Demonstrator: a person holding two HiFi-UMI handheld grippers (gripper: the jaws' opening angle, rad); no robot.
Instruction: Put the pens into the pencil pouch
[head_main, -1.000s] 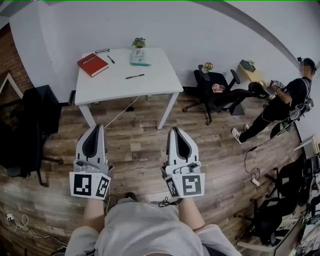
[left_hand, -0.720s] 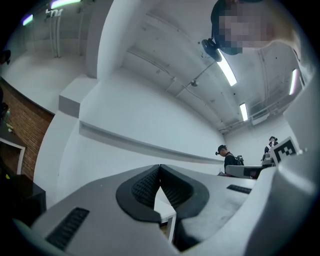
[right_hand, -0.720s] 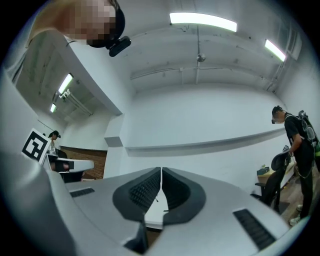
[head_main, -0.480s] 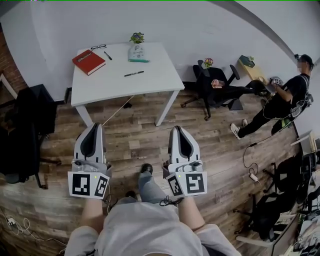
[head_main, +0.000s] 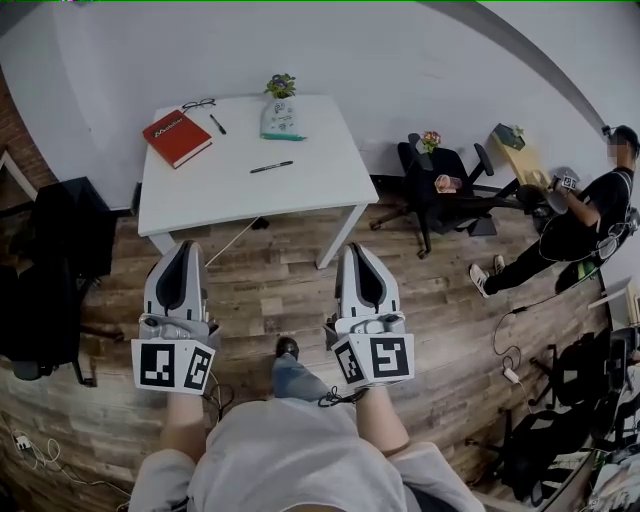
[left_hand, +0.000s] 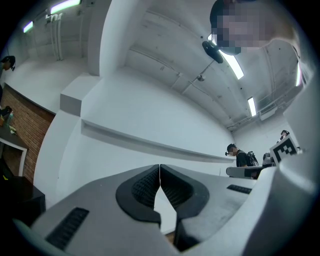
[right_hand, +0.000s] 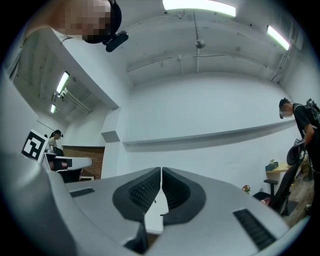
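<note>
Pens (head_main: 271, 167), 2 black ones, lie loose on the white table (head_main: 320, 180) in the head view: 1 mid-table, the other pen (head_main: 217, 124) beside the glasses (head_main: 203, 102) and red book (head_main: 176, 138). The pale pencil pouch (head_main: 281, 120) stands near the far edge. The left gripper (head_main: 183, 247) and right gripper (head_main: 357, 250) are held out side by side, well short of the table, probably just being carried.

Left gripper view: jaws pressed together on nothing, aimed at the wall.

Right gripper view: likewise closed and empty, so no pen is picked up yet.
</note>
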